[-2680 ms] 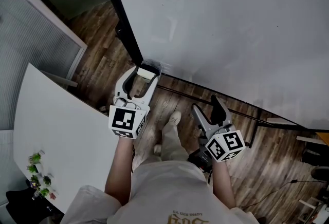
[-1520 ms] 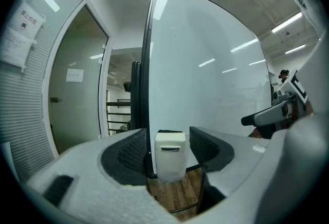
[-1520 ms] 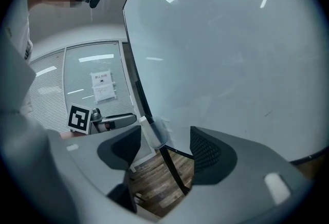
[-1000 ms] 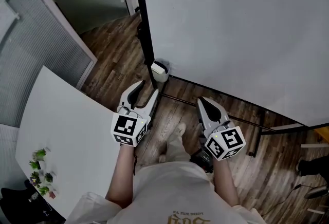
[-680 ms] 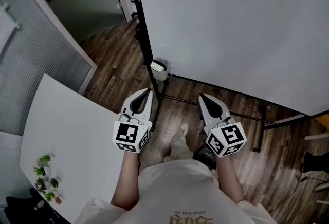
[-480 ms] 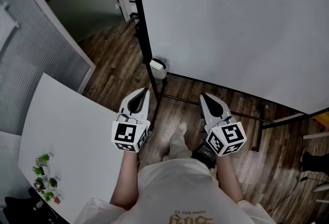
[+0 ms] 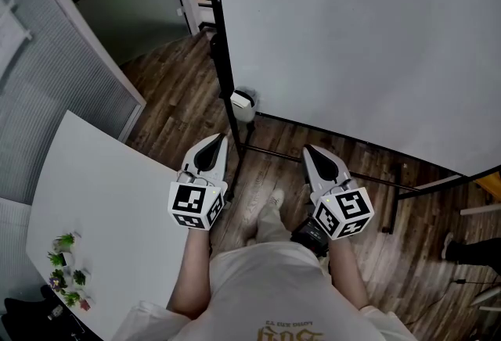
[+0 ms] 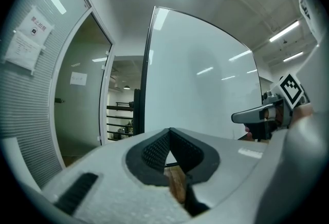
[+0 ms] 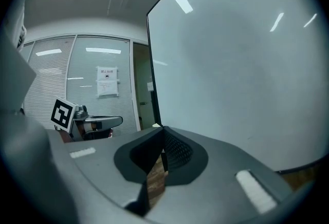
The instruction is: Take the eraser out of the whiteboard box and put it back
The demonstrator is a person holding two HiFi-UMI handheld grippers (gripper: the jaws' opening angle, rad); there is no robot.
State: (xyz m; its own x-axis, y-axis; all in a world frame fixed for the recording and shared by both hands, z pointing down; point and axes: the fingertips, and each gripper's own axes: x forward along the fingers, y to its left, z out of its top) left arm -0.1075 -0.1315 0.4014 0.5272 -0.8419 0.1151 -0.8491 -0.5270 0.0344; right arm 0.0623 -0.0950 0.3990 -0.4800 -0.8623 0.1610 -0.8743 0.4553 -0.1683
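The jaws of the left gripper (image 8: 169, 134) are together, pad against pad, and nothing is between them; through the small opening behind the pads only a strip of the wooden floor (image 7: 176, 93) is seen. The jaws of the right gripper (image 9: 163, 133) are together too, and they hold nothing. In the head view both grippers are held side by side in front of the person's body, apart from each other, and both point toward the whiteboard (image 7: 352, 34). Each gripper carries its marker cube (image 7: 192, 206) at the near end. In the left gripper view the right gripper shows at the right side, and in the right gripper view the left one shows at the left side. The box (image 7: 251, 108) hangs low at the black post (image 7: 223, 58) on the left edge of the whiteboard, ahead of the left gripper and clearly apart from its tips. A pale block lies in the box, and it seems to be the eraser (image 7: 239, 102); neither gripper touches it. Left of the person stands a white table (image 7: 94, 199) with small plants (image 7: 66, 273) near its corner. Beyond the table there is a wall with blinds (image 7: 63, 89)
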